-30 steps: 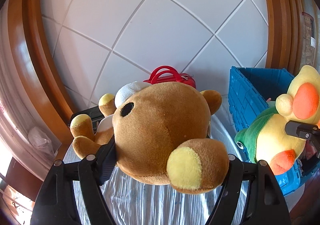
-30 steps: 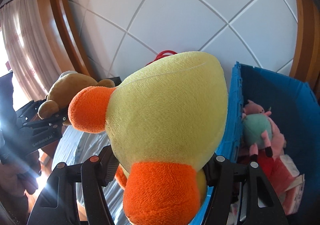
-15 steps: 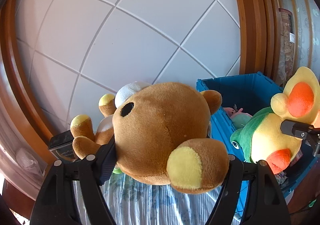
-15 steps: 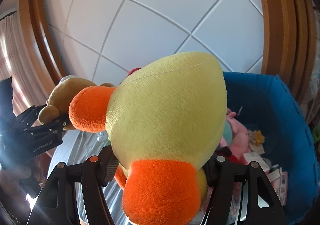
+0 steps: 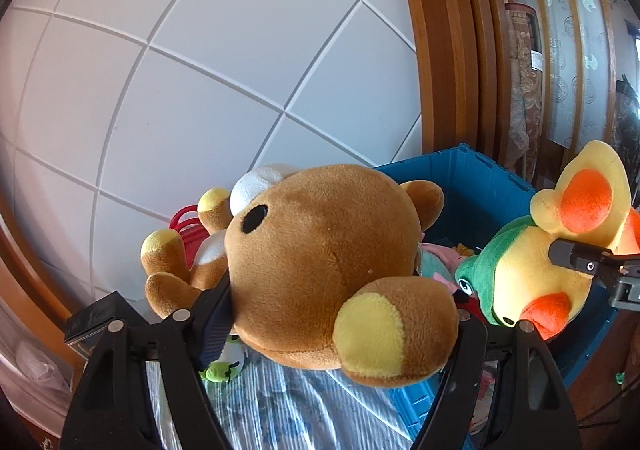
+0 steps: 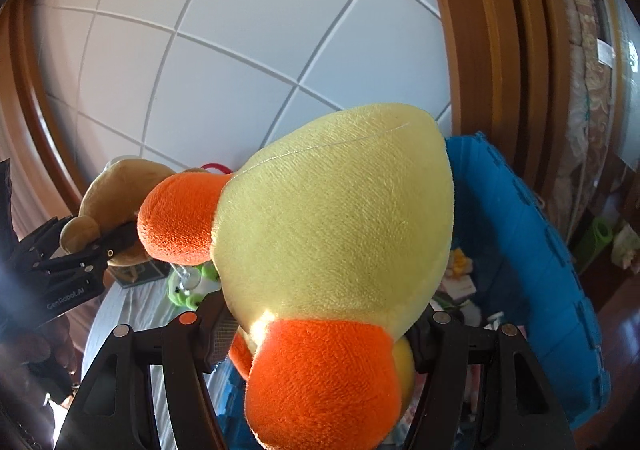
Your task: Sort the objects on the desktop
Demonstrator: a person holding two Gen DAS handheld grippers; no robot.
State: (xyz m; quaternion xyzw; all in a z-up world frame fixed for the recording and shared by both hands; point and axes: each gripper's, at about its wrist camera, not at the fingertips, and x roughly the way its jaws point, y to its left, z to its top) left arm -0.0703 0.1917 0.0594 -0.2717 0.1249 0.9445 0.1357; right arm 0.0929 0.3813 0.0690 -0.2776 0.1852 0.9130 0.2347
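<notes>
Left gripper (image 5: pixel 340 314) was clamped on the brown bear plush (image 5: pixel 320 262), one pad pressed into each side of its head; the bear lay tipped sideways, yellow-lined ear toward the camera, paws out to the left. Right gripper (image 6: pixel 320 330) was clamped on the yellow duck plush (image 6: pixel 340 218), jaws squeezing its body low down, orange bill to the left and an orange foot hanging nearest the lens.

Both toys were held in the air, side by side. In the left wrist view the duck (image 5: pixel 552 250) showed a green frog-faced garment, and it hung over the blue crate (image 5: pixel 480 186). The bear's head overlapped the crate's near edge.

Inside the crate (image 6: pixel 540 234): pink and teal soft toys, papers and small items, mostly hidden.

Below the bear lay a striped blue-white cloth (image 5: pixel 280 410), with a small green frog toy (image 5: pixel 222 368) on it. A red handle (image 5: pixel 186 220) showed behind the bear's paws. A white tiled wall (image 5: pixel 200 70) with a wooden frame stood behind.
</notes>
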